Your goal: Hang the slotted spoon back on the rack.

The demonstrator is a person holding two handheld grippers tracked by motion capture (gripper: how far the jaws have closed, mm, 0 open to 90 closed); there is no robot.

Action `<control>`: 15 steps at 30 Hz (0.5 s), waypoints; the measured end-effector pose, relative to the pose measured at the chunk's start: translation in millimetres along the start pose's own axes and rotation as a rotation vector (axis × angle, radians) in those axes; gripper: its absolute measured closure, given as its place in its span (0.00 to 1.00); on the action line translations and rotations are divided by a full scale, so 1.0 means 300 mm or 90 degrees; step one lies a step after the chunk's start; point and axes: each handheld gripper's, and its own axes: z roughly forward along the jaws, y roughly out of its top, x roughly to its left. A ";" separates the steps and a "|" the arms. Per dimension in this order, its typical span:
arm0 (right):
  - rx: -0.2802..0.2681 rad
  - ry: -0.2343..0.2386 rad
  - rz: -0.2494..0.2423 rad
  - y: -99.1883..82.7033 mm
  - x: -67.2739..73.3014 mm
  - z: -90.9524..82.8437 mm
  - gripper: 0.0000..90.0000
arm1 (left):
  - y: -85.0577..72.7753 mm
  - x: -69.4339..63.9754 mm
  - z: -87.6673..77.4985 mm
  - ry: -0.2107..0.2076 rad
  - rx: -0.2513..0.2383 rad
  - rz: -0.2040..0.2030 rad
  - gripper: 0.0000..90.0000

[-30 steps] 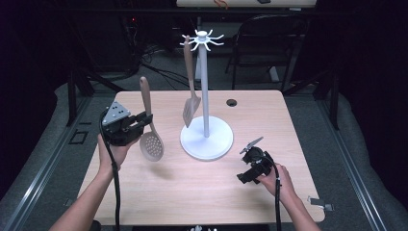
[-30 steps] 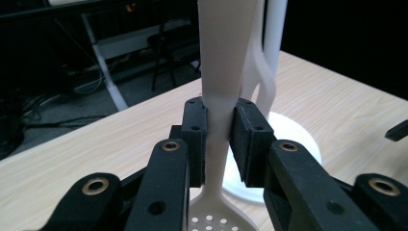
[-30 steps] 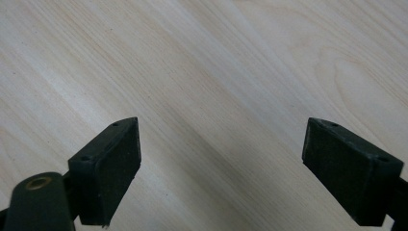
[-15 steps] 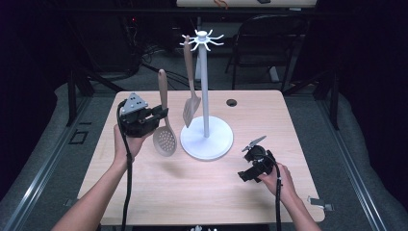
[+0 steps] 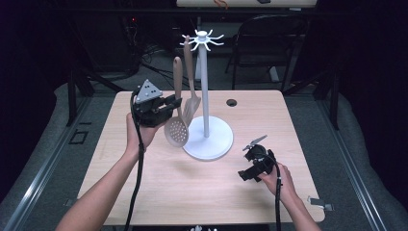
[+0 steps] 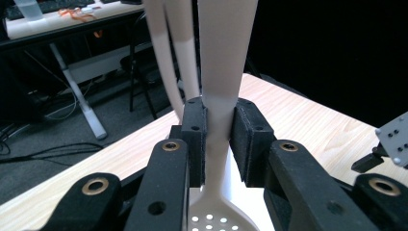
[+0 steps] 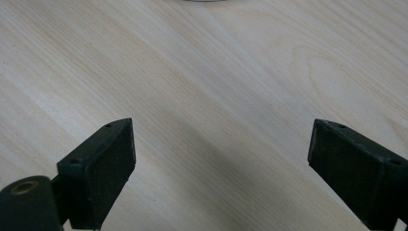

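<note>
The left gripper is pinched on the handle of a beige slotted spoon, both pads pressed flat against the narrow shaft just above the perforated bowl. The left gripper view shows this close up: the handle runs straight up between the black jaws, with the holed bowl below them. The spoon is held upright and clear of the wooden table, its bowl hanging just beside the white utensil stand — right at the edge of the stand's round base. A second beige utensil, a spatula, hangs from one of the hooks at the stand's top, close behind the spoon.

The right gripper lies low on the table near the front right — its jaws spread wide over bare wood, with nothing between them.
</note>
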 end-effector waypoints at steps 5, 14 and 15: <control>0.000 -0.004 0.000 0.000 0.000 -0.001 0.11 | 0.025 -0.009 0.029 -0.003 0.003 -0.010 0.85; 0.003 -0.009 -0.008 0.002 0.000 -0.003 0.12 | 0.046 0.000 0.071 -0.005 0.015 -0.038 0.85; 0.000 -0.005 -0.006 0.002 0.002 -0.003 0.12 | 0.048 0.002 0.073 -0.005 0.016 -0.041 0.85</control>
